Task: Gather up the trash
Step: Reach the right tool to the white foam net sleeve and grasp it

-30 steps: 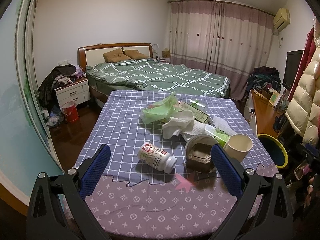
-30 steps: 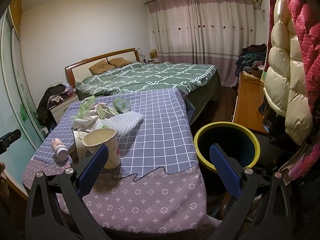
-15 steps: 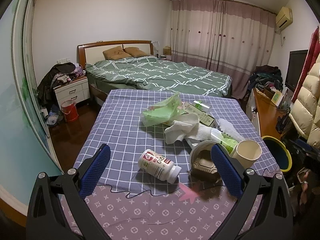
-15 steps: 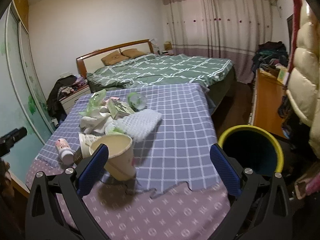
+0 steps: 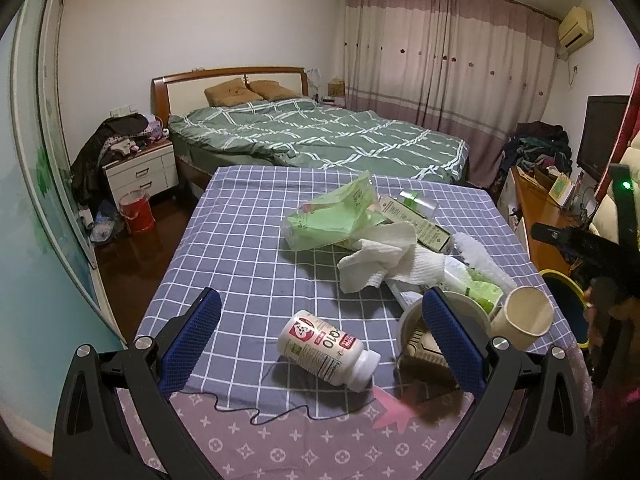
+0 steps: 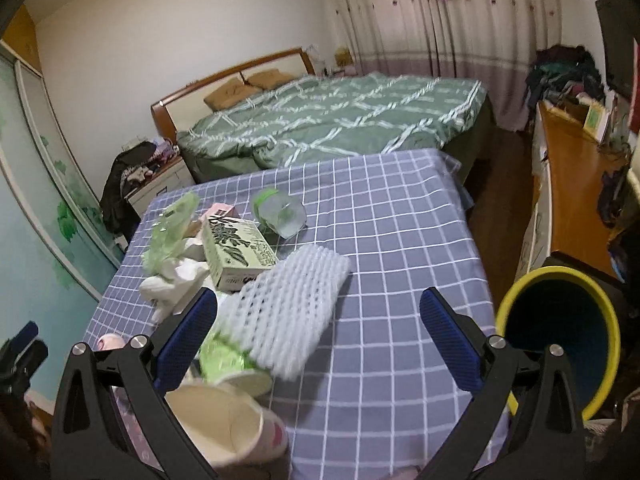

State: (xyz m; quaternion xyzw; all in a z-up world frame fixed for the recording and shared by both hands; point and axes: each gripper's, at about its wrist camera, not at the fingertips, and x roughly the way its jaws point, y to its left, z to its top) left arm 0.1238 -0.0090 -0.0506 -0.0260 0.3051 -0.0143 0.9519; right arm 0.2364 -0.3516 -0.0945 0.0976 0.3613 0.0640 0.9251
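Trash lies on a table with a checked cloth (image 5: 240,248). A white supplement bottle (image 5: 328,350) lies on its side between the fingers of my open left gripper (image 5: 320,336). A round paper bowl (image 5: 424,336), a paper cup (image 5: 524,316), crumpled tissue (image 5: 376,264) and a green plastic bag (image 5: 336,216) lie beyond. My right gripper (image 6: 318,340) is open and empty over the table, above the white foam net (image 6: 292,304). The paper cup (image 6: 224,428) sits low at its left finger. A green box (image 6: 236,252) and a clear cup (image 6: 280,216) lie farther off.
A yellow-rimmed trash bin (image 6: 560,336) stands on the floor right of the table; it also shows in the left wrist view (image 5: 568,292). A bed (image 5: 320,140) lies behind the table. A wooden desk (image 6: 572,200) runs along the right wall.
My right gripper has moved forward over the table, past the paper cup toward the foam net. My left gripper has edged slightly forward toward the bottle. Both stay open.
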